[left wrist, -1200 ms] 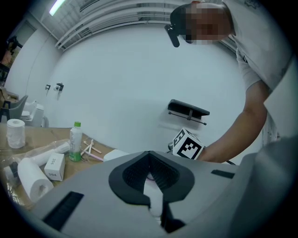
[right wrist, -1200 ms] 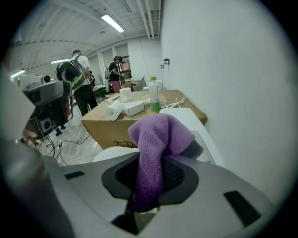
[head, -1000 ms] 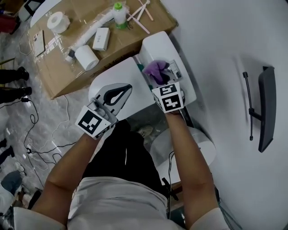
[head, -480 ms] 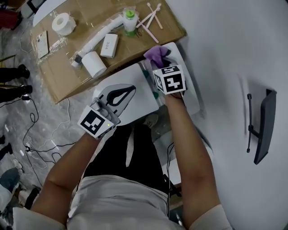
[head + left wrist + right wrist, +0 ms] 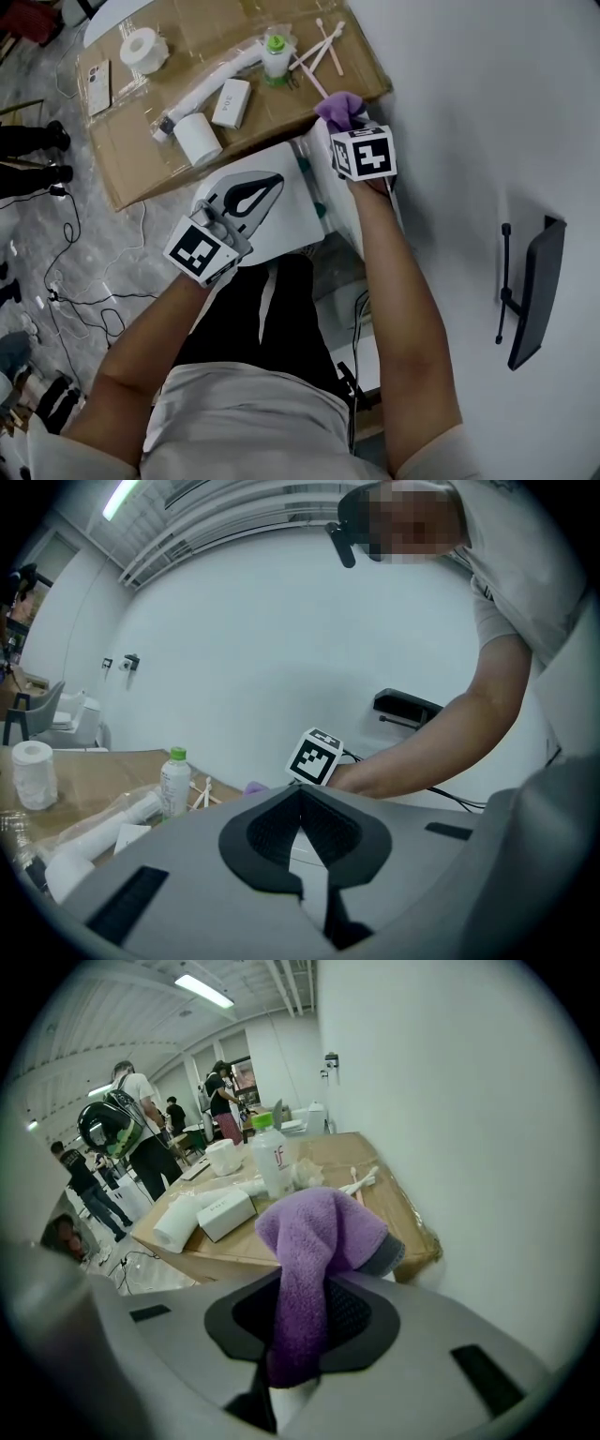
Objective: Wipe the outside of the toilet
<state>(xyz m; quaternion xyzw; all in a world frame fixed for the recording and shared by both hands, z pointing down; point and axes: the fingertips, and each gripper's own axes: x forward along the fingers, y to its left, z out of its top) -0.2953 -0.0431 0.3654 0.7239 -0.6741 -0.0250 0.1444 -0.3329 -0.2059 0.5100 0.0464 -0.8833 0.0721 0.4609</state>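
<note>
The white toilet (image 5: 286,223) stands below me, lid down, its tank (image 5: 339,208) against the wall. My right gripper (image 5: 349,127) is shut on a purple cloth (image 5: 339,108) at the tank's far end, next to the cardboard. In the right gripper view the cloth (image 5: 314,1241) drapes over the jaws and hides the fingertips. My left gripper (image 5: 265,184) hovers over the toilet lid, jaws together with nothing between them. The left gripper view shows the left gripper (image 5: 302,797) pointing toward the right gripper's marker cube (image 5: 315,756).
A cardboard sheet (image 5: 141,150) beyond the toilet carries two paper rolls (image 5: 142,47), a green-capped bottle (image 5: 274,54), a white box (image 5: 231,101), a bagged white pipe (image 5: 211,80) and thin sticks (image 5: 323,42). A dark holder (image 5: 534,281) hangs on the wall. Cables (image 5: 84,281) trail across the floor. People (image 5: 131,1119) stand further off.
My right gripper has carried the purple cloth along the tank top, away from me toward the cardboard. The left gripper has stayed over the lid.
</note>
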